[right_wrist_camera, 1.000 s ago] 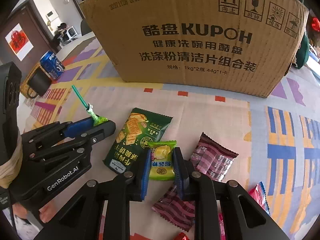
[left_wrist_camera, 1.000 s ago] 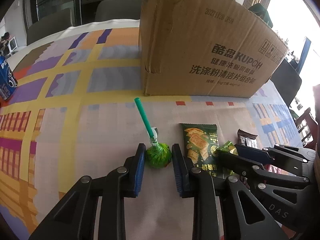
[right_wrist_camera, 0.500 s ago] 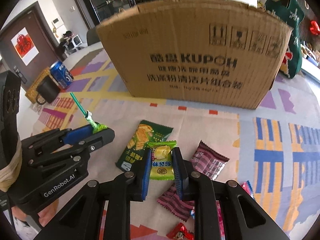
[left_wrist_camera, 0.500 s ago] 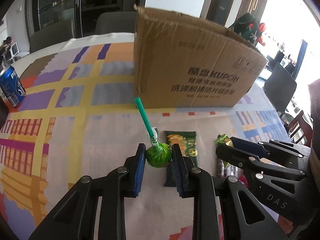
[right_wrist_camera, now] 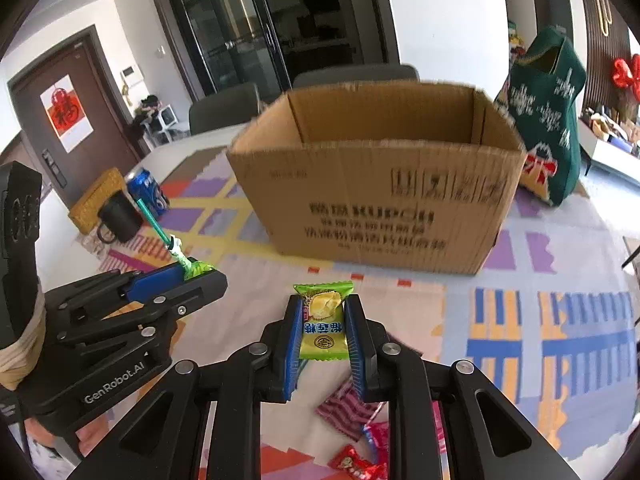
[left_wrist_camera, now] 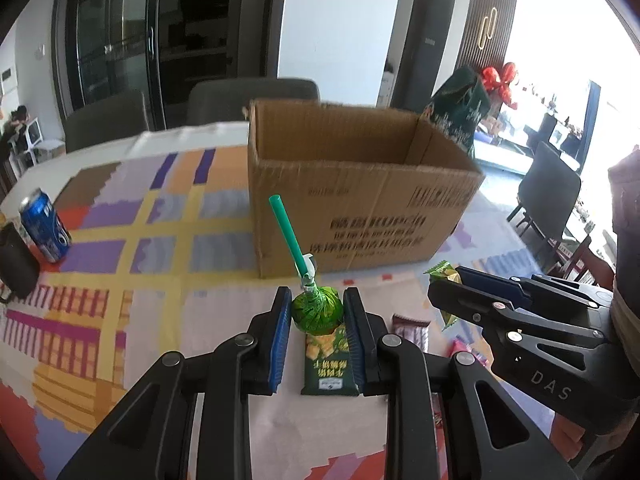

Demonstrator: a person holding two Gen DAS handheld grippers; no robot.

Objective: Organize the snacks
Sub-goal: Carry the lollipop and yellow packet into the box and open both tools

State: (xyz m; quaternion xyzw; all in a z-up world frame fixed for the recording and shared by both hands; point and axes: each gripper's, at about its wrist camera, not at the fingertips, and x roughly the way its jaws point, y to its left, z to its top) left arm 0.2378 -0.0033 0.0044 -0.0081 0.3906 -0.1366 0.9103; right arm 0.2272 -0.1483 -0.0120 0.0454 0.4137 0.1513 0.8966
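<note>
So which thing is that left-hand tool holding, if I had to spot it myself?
Start at the big open cardboard box on the patterned tablecloth. In front of its near left corner, the left gripper pinches a lollipop between blue fingers. Unlike the flat packets around it, it is a round green-wrapped ball with a teal stick pointing up.

The open-topped brown cardboard box [right_wrist_camera: 376, 184] stands straight ahead, its near wall the obstacle; above its rim the way is free. A blue soda can [left_wrist_camera: 45, 230] and black mug [right_wrist_camera: 118, 218] sit far left on the worktop [left_wrist_camera: 120, 320].
</note>
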